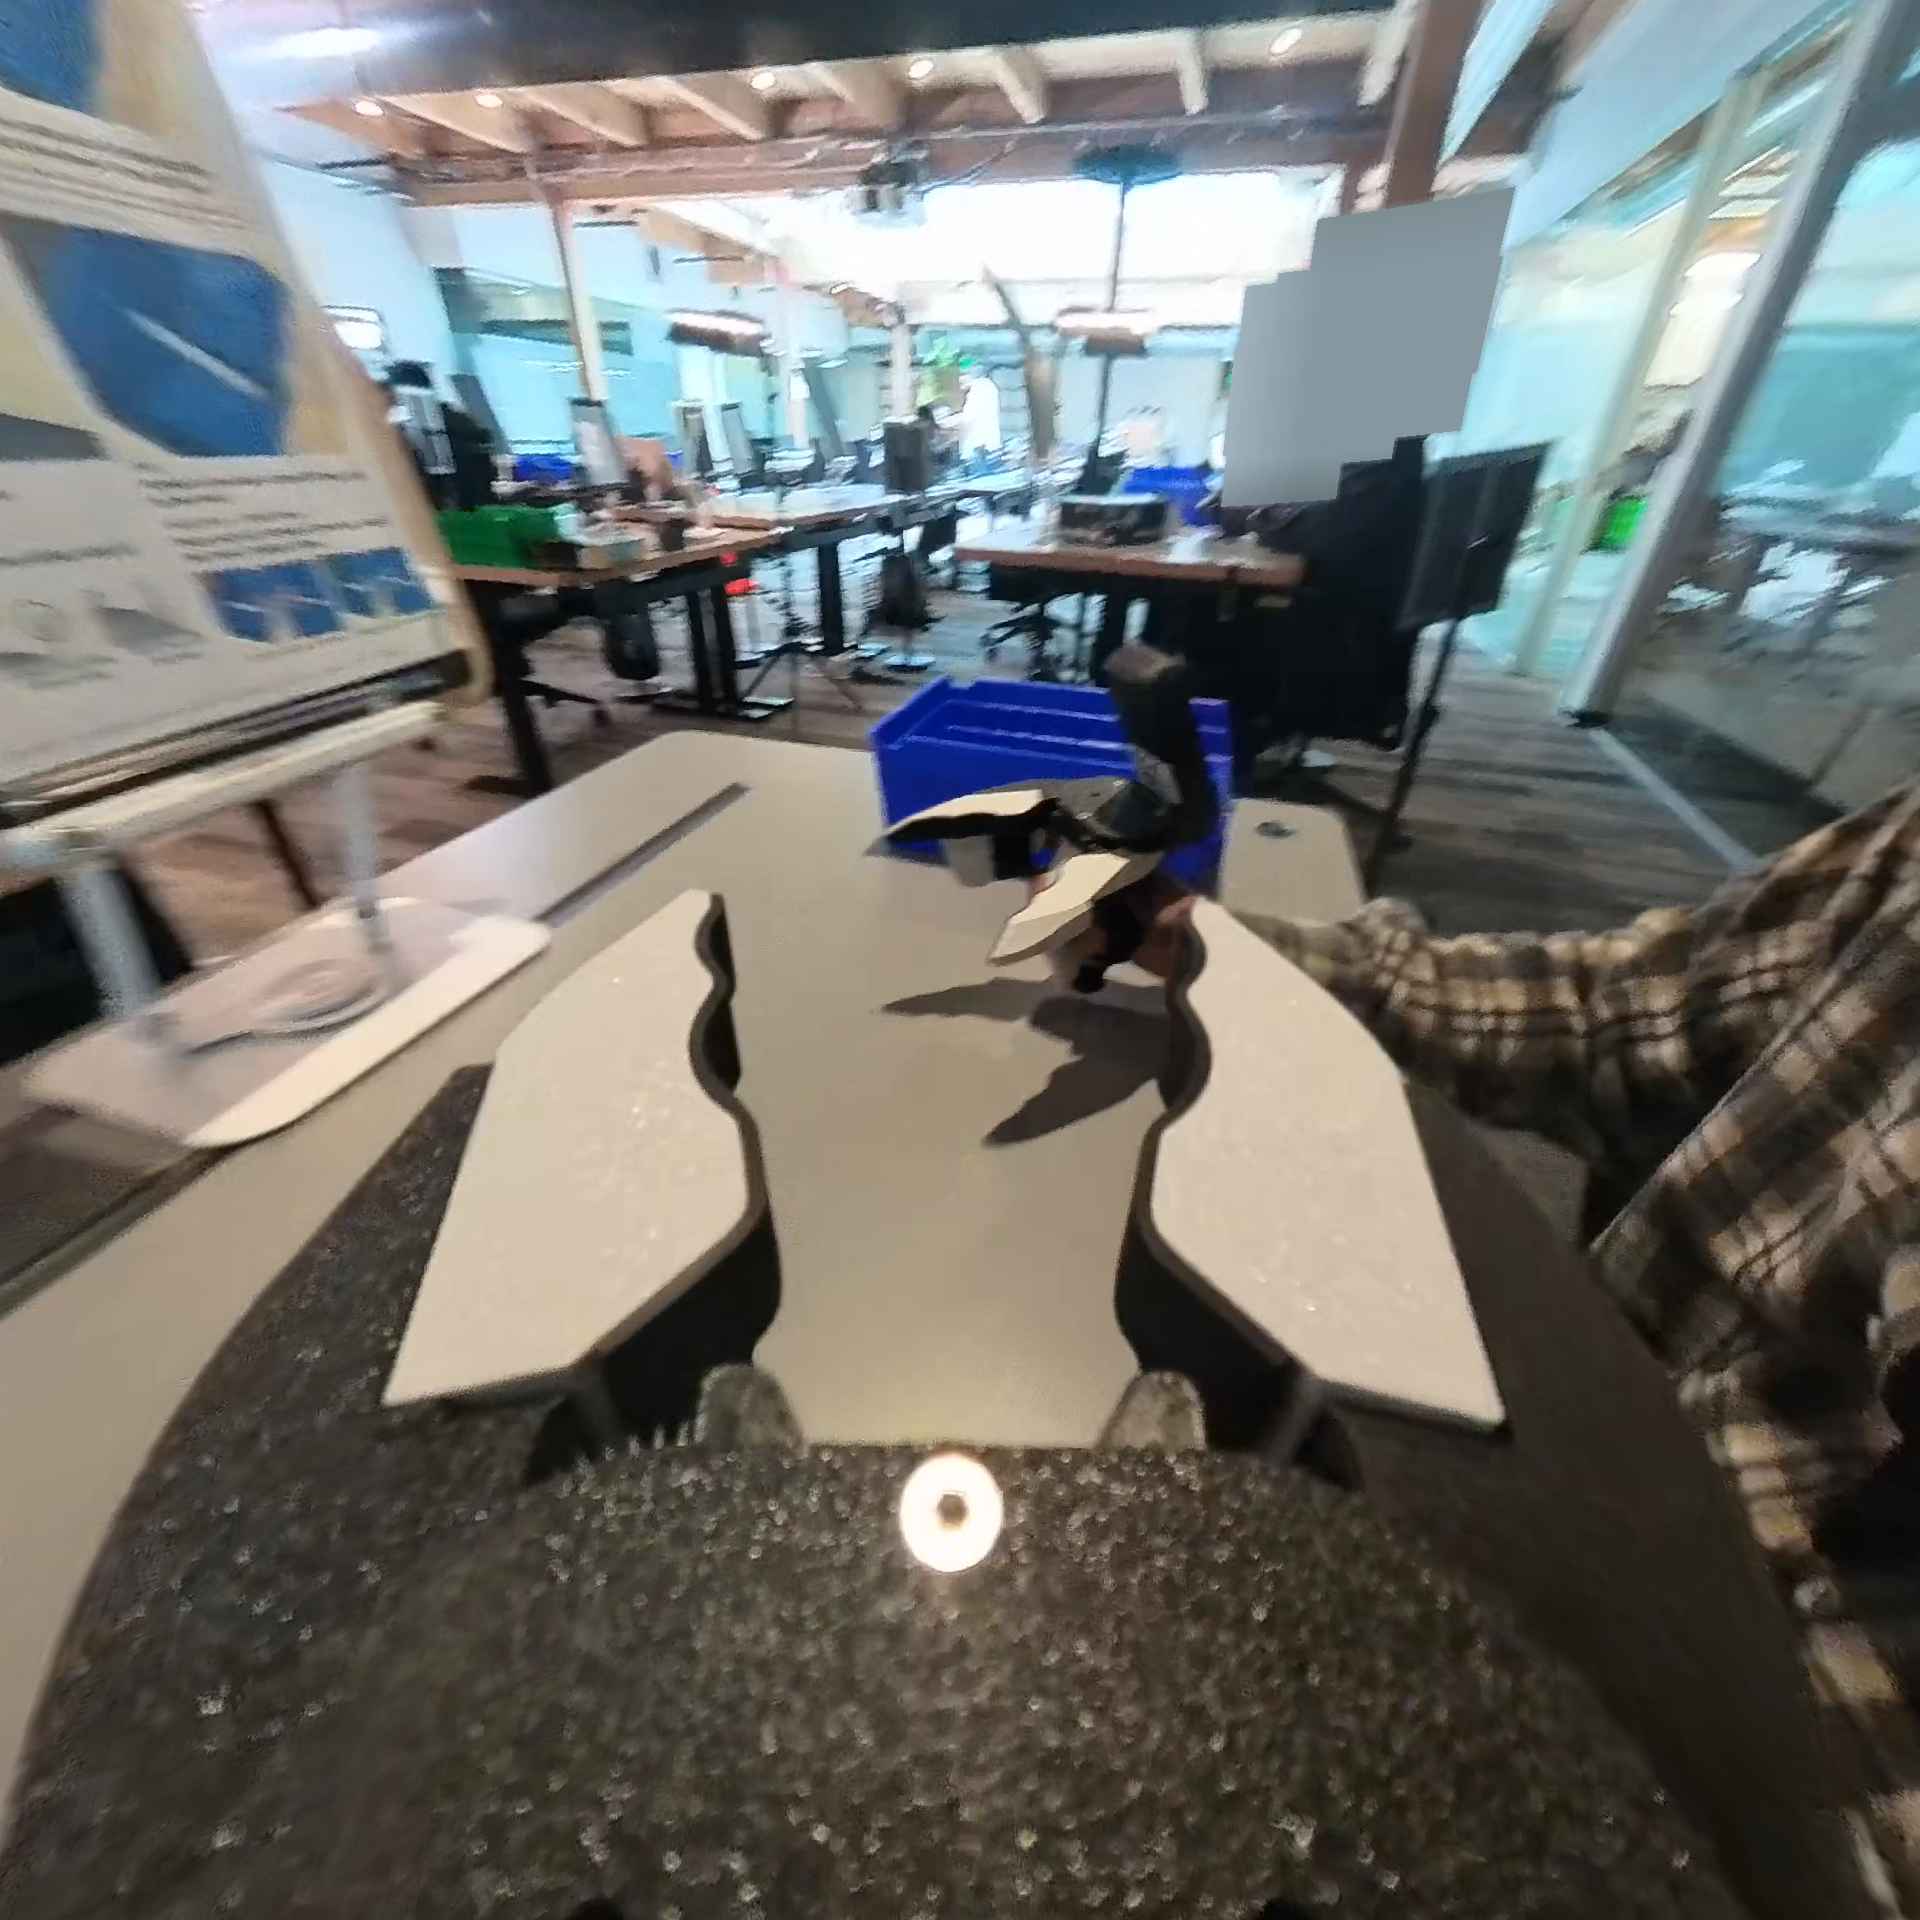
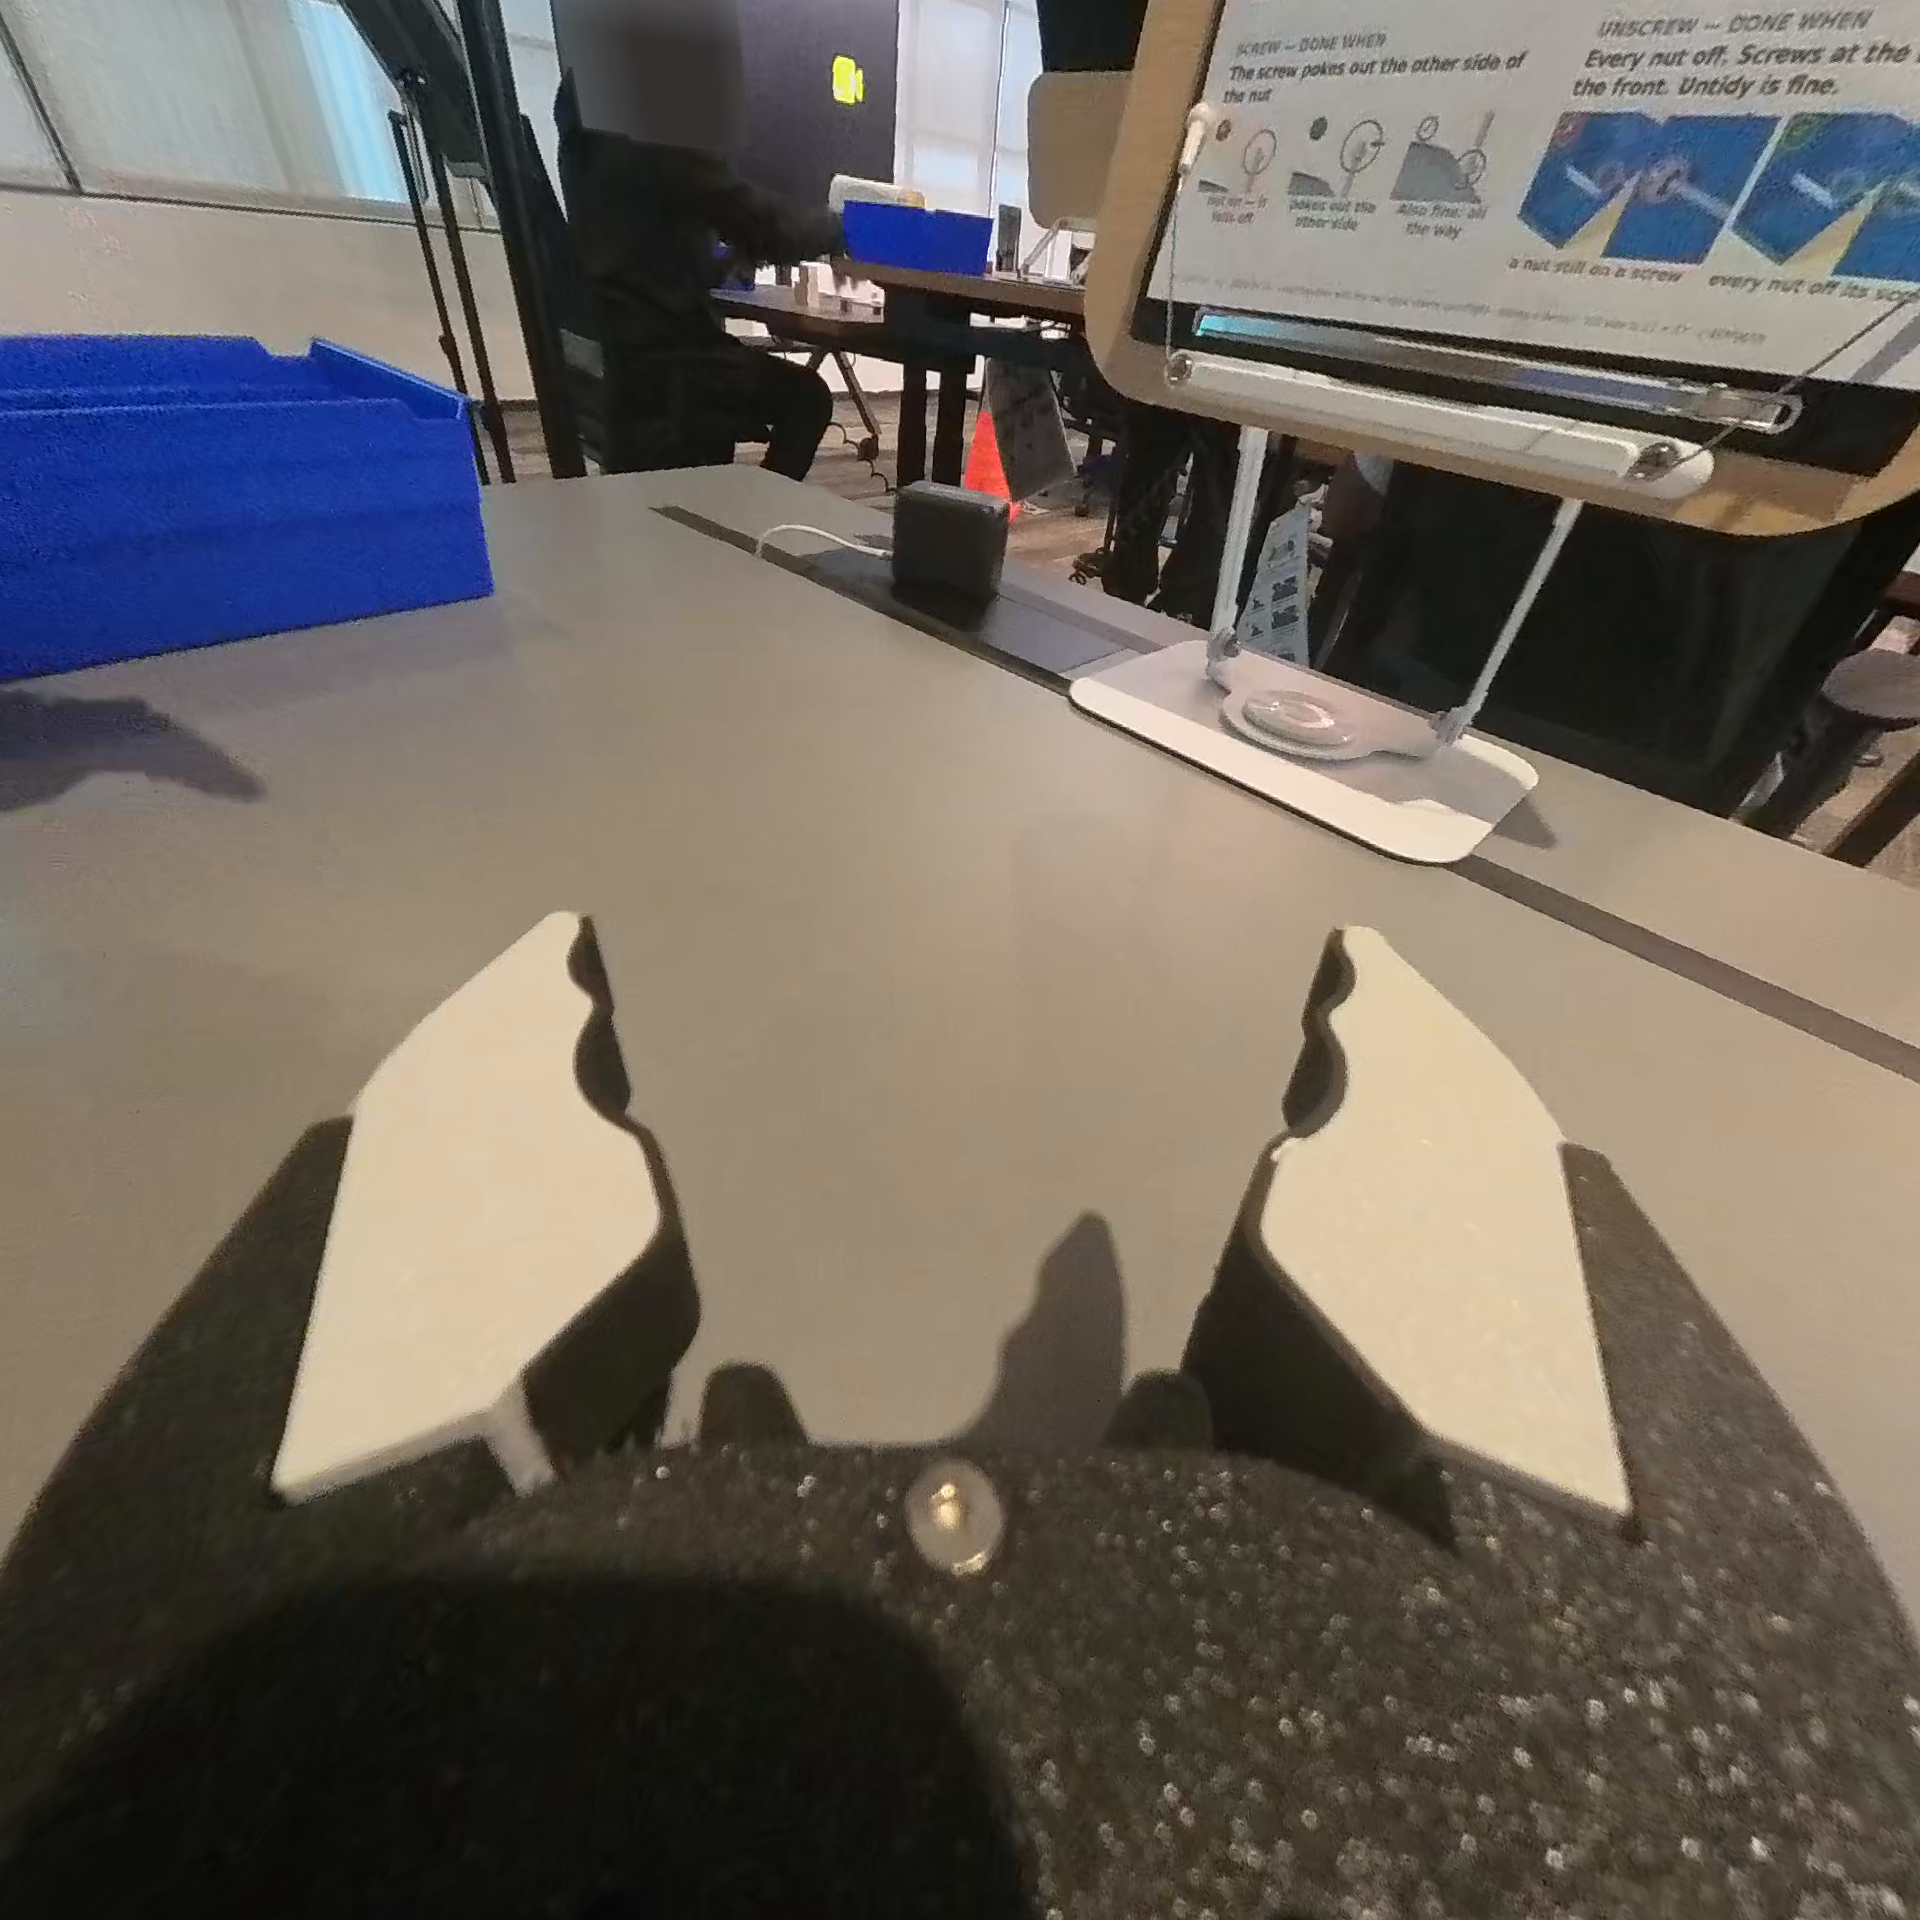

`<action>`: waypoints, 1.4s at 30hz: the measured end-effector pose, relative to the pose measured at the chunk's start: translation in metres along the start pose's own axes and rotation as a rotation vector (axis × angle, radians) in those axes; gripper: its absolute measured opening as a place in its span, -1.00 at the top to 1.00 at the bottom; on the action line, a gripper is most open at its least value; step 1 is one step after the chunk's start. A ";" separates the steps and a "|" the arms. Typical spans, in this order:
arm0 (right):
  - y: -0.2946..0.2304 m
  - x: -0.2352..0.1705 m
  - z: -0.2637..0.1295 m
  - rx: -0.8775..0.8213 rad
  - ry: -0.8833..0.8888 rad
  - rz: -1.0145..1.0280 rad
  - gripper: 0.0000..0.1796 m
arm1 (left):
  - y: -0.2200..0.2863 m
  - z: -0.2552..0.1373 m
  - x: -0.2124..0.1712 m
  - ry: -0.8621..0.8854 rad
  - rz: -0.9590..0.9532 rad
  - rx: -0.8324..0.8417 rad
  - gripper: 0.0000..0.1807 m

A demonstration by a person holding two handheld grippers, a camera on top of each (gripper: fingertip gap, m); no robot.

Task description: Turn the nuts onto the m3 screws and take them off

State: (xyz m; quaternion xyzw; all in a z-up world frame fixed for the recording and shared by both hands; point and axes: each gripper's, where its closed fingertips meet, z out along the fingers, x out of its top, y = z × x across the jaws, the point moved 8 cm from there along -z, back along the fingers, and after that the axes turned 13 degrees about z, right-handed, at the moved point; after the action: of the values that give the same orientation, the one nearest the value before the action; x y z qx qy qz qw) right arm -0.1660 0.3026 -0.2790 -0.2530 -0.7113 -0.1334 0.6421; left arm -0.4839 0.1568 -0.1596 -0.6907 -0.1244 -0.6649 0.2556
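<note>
Nuts and m3 screws show in neither view; my guess is that they lie inside the blue bin (image 2: 208,488), whose inside is hidden from both cameras. The bin stands at the far side of the grey table (image 2: 883,810).

The left gripper (image 1: 951,997) hangs over bare tabletop, its jaws spread with nothing between them. The right gripper (image 2: 961,997) does too, jaws spread wide and empty. In the left wrist view the right gripper (image 1: 997,883) also appears farther off, just in front of the bin, held by an arm in a plaid sleeve (image 1: 1558,997).

A sign board on a white stand (image 2: 1320,748) sits at the table's edge, with a small black box (image 2: 951,545) on a cable beyond.

The risk, as I judge it: both views are blurred, so a reach into the bin may miss or scatter parts this small, and a nut could slip from wide pads.
</note>
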 end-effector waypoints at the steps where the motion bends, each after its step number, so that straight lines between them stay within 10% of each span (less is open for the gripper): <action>1: -0.001 0.000 0.000 0.005 -0.002 -0.003 -0.38 | -0.004 -0.018 0.007 -0.031 0.025 0.040 0.10; 16: -0.007 -0.002 0.007 -0.035 -0.010 -0.044 -0.33 | -0.111 -0.251 0.011 -0.705 0.051 0.467 0.21; 42: -0.011 0.011 0.092 -0.043 -0.114 0.047 -0.31 | -0.168 -0.213 -0.106 -1.157 -0.013 -0.149 0.59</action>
State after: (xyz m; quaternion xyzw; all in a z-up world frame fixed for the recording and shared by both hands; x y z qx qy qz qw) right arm -0.2504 0.3427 -0.2792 -0.2903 -0.7377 -0.1189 0.5979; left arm -0.7608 0.2055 -0.2353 -0.9569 -0.2011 -0.1880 0.0927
